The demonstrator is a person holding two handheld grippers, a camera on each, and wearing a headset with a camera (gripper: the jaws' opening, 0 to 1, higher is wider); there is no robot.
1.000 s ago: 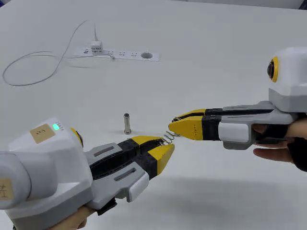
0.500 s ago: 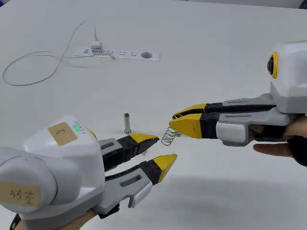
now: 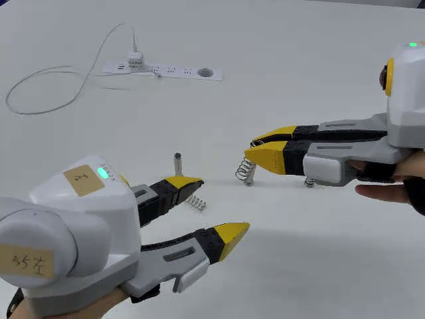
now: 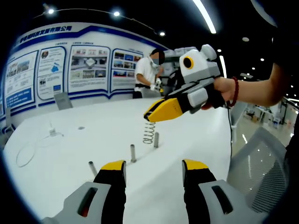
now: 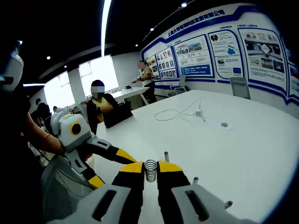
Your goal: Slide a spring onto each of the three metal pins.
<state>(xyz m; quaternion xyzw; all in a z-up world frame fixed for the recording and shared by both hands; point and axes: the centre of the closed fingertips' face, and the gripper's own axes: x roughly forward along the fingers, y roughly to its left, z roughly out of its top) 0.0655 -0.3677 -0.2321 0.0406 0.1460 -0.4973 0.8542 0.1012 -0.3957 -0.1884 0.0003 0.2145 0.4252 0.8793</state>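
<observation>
**Spring hung beside its pin, not yet over it**

The right claw (image 3: pixel 251 148) pinched the top coils of a spring (image 3: pixel 245 171). The spring hung upright just beside a short pin (image 4: pixel 156 139) on the white table (image 3: pixel 299 80), with its lower end down near the tabletop rather than above the pin's tip. The left claw (image 3: pixel 219 204) stood spread and empty, low over the table. A second spring (image 3: pixel 195 202) lay on its side close to its upper jaw, and a bare pin (image 3: pixel 178 161) stood a little beyond.

To do the step well, the hanging spring probably needed lifting clear of the pin's top, then centring over the tip and lowering straight down. A light pinch would keep the coils round. The free left claw could steady the lower end if it swung. Letting go looked wise only once the coils ringed the pin.
</observation>
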